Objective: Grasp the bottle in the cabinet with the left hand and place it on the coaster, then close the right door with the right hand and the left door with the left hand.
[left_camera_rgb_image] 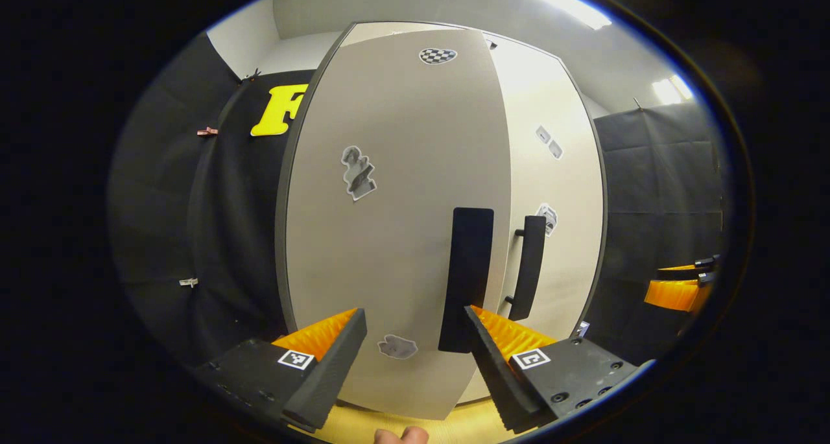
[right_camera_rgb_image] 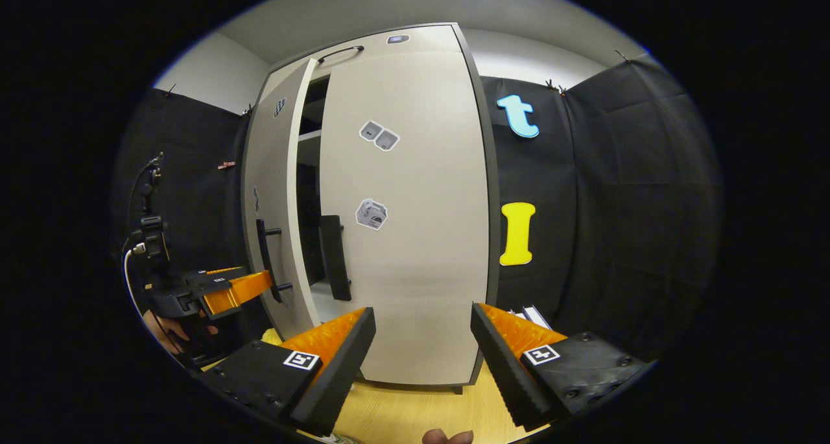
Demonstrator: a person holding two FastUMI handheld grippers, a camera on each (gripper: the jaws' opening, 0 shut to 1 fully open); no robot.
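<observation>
The cabinet's left door [left_camera_rgb_image: 395,204] stands partly open right in front of my left gripper [left_camera_rgb_image: 415,314], which is open and holds nothing. That door's black handle [left_camera_rgb_image: 468,279] rises just above the right fingertip. Behind it the right door [left_camera_rgb_image: 557,191] lies flat against the cabinet with its own handle [left_camera_rgb_image: 528,266]. In the right gripper view my right gripper [right_camera_rgb_image: 423,313] is open before the right door [right_camera_rgb_image: 408,223]. A dark gap [right_camera_rgb_image: 311,172] with shelves shows between it and the left door [right_camera_rgb_image: 269,204]. The left gripper [right_camera_rgb_image: 259,280] hovers by the left door's handle [right_camera_rgb_image: 266,256].
The cabinet stands on a light wooden tabletop [right_camera_rgb_image: 402,411]. Black cloth walls close in on both sides. A stand with cables [right_camera_rgb_image: 146,236] rises at the left behind the hand holding the left gripper. The right gripper [left_camera_rgb_image: 681,288] shows at the far right of the left gripper view.
</observation>
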